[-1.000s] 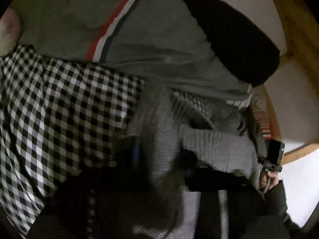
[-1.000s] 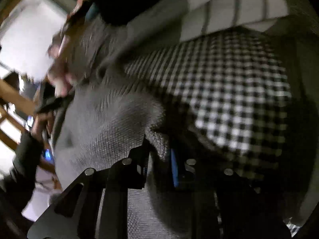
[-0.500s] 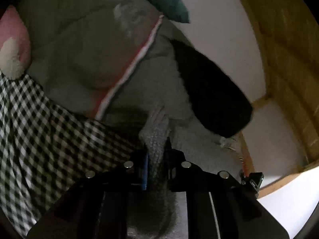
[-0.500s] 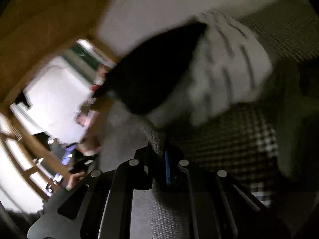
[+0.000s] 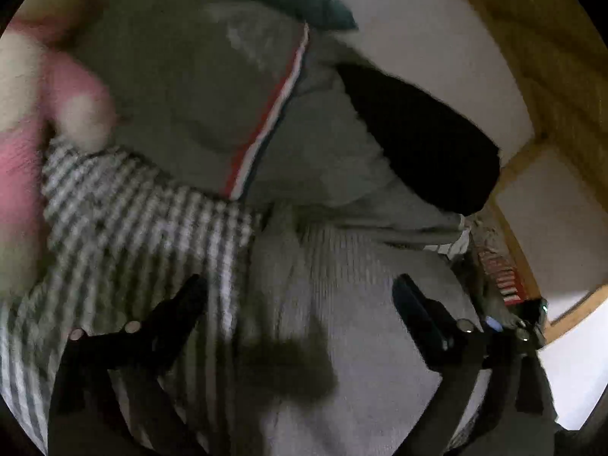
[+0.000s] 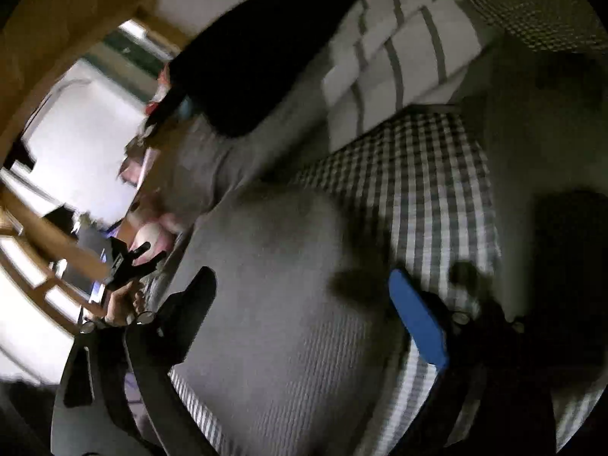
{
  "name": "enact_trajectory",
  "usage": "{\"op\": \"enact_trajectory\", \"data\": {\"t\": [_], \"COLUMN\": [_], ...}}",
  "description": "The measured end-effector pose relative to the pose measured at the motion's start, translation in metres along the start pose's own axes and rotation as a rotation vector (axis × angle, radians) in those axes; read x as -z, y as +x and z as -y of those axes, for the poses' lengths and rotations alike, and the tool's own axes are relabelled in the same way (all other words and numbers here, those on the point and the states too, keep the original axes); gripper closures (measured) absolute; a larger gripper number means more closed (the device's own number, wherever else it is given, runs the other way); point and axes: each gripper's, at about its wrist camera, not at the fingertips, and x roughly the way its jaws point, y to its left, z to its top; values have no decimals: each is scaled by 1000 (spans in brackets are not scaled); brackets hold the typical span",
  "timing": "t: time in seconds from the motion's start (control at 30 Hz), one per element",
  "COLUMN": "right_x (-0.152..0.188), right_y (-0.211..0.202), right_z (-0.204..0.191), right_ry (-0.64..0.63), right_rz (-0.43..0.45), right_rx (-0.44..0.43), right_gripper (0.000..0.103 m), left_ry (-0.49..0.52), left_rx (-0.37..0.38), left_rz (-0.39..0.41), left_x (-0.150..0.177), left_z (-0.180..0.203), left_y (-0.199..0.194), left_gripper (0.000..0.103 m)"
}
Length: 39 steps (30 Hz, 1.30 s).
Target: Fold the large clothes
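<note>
The grey knit (image 5: 342, 304) lies spread on the checked sheet (image 5: 125, 220) of a bed, its ribbed cloth filling the lower middle of both wrist views; it appears laid flat, so a fold has probably just been set down, though the full outline is out of frame. The left claw (image 5: 300, 292) hangs directly over the knit with its jaws spread wide and nothing between them. The right claw (image 6: 304, 285) is likewise spread wide and empty above the same garment, its blue pad (image 6: 418, 323) over the knit's edge where it meets the sheet. Both claws are parted and just above the cloth, a posture suited either to releasing a fold or to selecting the next edge; which applies cannot be told. Beyond the knit lie other clothes: a grey-green garment (image 5: 197, 87) with a red-and-white stripe, a black item (image 5: 425, 140), a white striped piece (image 6: 399, 57), and something pink (image 5: 22, 159) at the left margin. These crowd the far edge of the knit, so a later grip could catch a neighbouring garment.
</note>
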Motion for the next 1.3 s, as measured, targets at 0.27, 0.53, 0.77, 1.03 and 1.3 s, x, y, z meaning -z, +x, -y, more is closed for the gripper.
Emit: {"op": "enact_trajectory", "data": {"t": [0.27, 0.53, 0.77, 1.03, 1.3], "right_x": [80, 92, 113, 106, 124], "right_y": [23, 11, 9, -19, 21], "right_z": [-3, 8, 43, -7, -11], "right_ry": [4, 195, 352, 159, 122], "right_rz": [-91, 70, 144, 96, 30], "right_rx": [-17, -105, -122, -35, 44], "right_gripper": [22, 77, 81, 10, 85], "left_ry": [-98, -304, -365, -104, -133], "left_rx": [168, 228, 200, 169, 50], "left_rz": [-153, -104, -69, -1, -124], "left_x": [91, 95, 111, 103, 130], "left_z": [-14, -54, -86, -28, -54], "left_y": [22, 5, -6, -42, -12], "left_gripper": [6, 82, 90, 12, 46]}}
